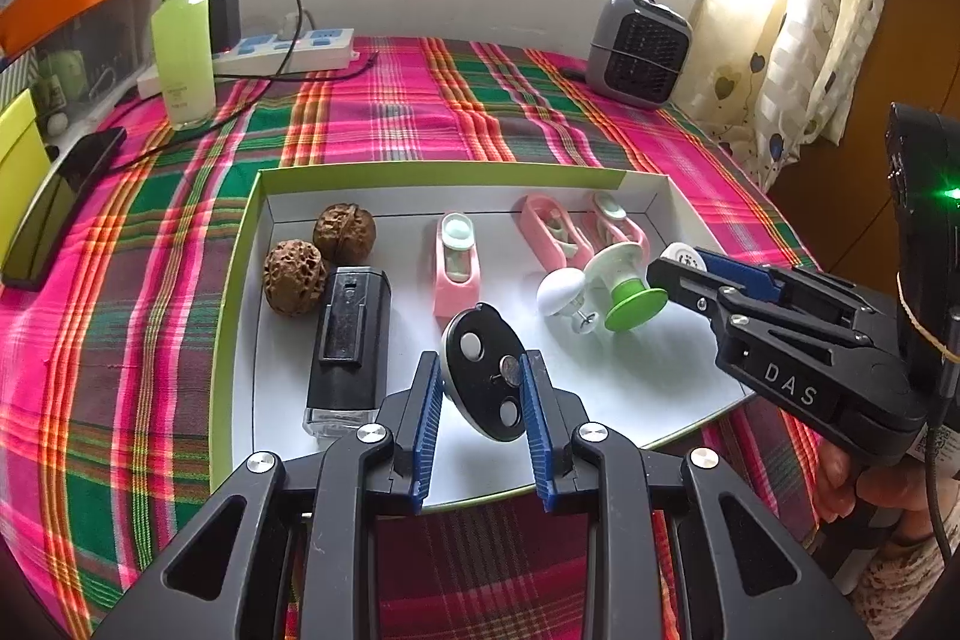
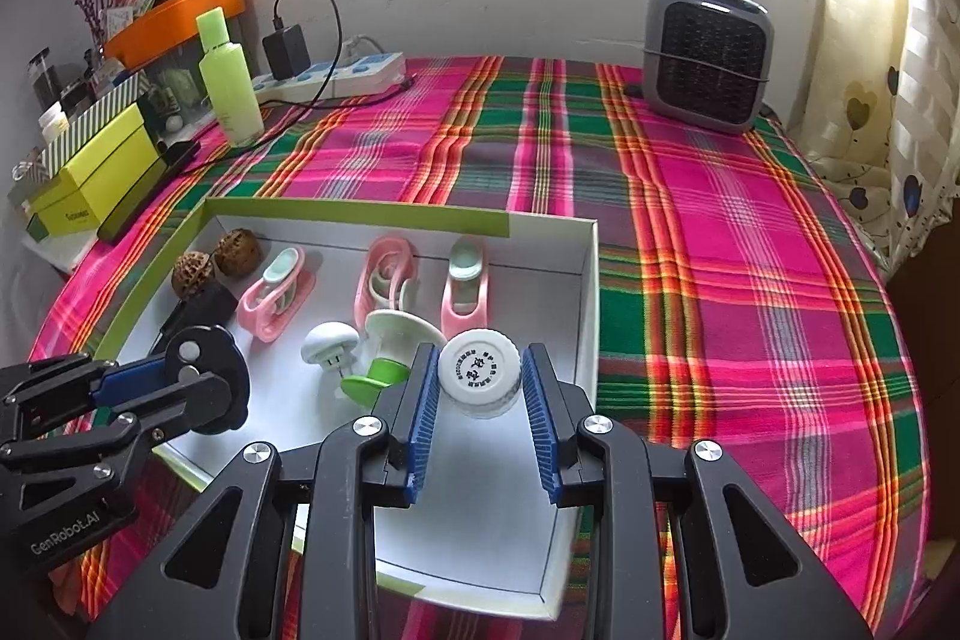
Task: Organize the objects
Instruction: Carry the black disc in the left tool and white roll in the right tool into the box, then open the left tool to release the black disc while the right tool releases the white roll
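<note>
A shallow white tray with a green rim (image 1: 240, 244) (image 2: 591, 292) lies on the plaid cloth. My left gripper (image 1: 480, 388) is shut on a black oval disc (image 1: 480, 403) with silver studs, held tilted over the tray's front; it also shows in the right wrist view (image 2: 207, 376). My right gripper (image 2: 477, 376) is shut on a white round cap (image 2: 480, 373) with printed text, over the tray's right part; the cap's edge shows in the left wrist view (image 1: 681, 256). In the tray lie two walnuts (image 1: 321, 253), a black rectangular device (image 1: 348, 340), three pink clips (image 1: 457, 259), a white mushroom-shaped plug (image 1: 561, 292) and a green-and-white spool (image 1: 624, 289).
A grey fan heater (image 2: 705, 55) stands at the back right. A green bottle (image 2: 228, 79), a power strip with a charger (image 2: 330, 79), yellow-green boxes (image 2: 90, 184) and an orange bin (image 2: 180, 16) crowd the back left. A dark phone (image 1: 60, 202) lies at the left edge. Curtain hangs at right.
</note>
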`<state>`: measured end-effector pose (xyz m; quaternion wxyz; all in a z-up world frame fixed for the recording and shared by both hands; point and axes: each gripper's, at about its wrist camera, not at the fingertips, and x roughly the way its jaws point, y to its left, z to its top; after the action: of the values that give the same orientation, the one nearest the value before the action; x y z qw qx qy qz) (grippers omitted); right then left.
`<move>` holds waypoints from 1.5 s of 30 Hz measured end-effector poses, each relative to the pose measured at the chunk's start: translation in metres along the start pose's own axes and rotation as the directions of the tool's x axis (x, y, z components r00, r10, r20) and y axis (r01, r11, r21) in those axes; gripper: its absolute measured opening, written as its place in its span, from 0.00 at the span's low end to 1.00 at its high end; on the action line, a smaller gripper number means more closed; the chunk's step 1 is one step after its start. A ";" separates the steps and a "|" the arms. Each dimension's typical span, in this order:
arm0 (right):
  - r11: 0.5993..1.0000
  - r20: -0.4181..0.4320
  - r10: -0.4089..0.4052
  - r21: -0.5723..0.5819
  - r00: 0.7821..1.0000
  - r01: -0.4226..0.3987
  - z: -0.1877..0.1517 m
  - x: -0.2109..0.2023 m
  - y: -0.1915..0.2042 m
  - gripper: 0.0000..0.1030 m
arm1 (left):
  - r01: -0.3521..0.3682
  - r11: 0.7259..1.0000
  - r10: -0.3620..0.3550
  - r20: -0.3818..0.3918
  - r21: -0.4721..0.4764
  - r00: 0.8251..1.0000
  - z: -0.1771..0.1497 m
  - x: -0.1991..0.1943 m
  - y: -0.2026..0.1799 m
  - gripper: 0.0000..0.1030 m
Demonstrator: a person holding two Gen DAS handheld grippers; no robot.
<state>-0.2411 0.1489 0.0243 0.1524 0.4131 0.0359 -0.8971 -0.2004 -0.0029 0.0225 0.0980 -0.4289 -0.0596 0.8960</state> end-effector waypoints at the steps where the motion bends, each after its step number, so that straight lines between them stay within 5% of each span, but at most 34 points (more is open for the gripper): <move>1: 1.000 0.001 0.002 -0.002 1.000 -0.002 0.000 0.000 0.001 0.29 | 0.000 1.000 0.000 -0.001 0.000 1.000 0.000 0.001 0.001 0.24; 33: 1.000 -0.023 0.022 -0.014 0.999 -0.022 0.000 0.007 0.009 0.29 | -0.012 1.000 0.012 -0.020 -0.005 1.000 -0.001 0.008 0.004 0.25; 45: 1.000 -0.004 0.021 -0.007 1.000 -0.021 -0.001 0.001 0.008 0.34 | -0.015 1.000 0.015 -0.011 -0.001 1.000 -0.002 0.003 0.003 0.33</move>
<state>-0.2380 0.1413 0.0234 0.1632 0.4144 0.0353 -0.8946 -0.2006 -0.0048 0.0185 0.0914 -0.4342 -0.0564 0.8944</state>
